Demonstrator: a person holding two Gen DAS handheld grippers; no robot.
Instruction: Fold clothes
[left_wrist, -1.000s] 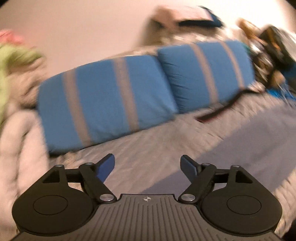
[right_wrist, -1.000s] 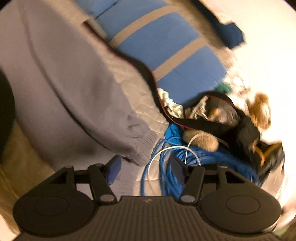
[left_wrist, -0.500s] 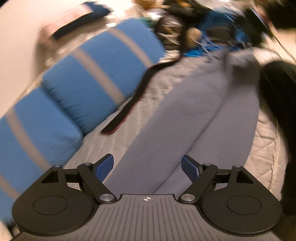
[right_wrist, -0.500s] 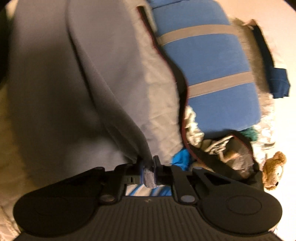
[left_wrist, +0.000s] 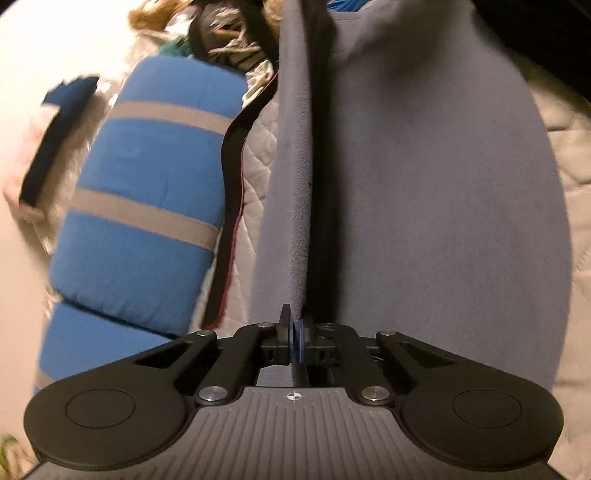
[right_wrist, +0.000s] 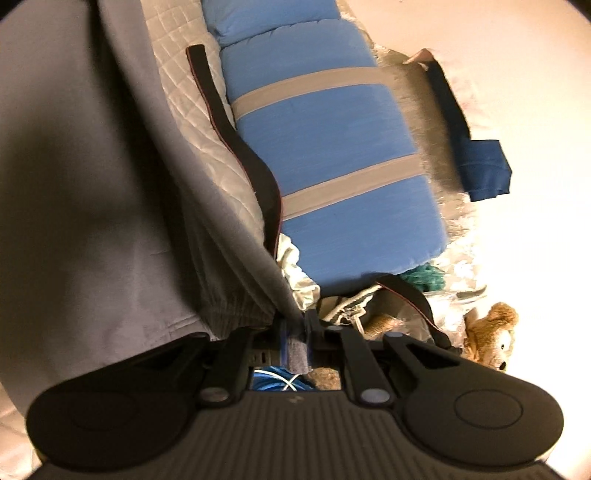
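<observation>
The grey sweatpants (left_wrist: 424, 192) lie spread on a quilted bed (left_wrist: 255, 177). The left gripper (left_wrist: 296, 338) has its fingers pinched on a raised fold of the fabric. The right gripper (right_wrist: 295, 341) is clamped on the ribbed cuff (right_wrist: 236, 310) (a scrap of grey shows between its fingers). Blue striped pillows (right_wrist: 325, 147) and a black strap (right_wrist: 240, 147) border the far side.
</observation>
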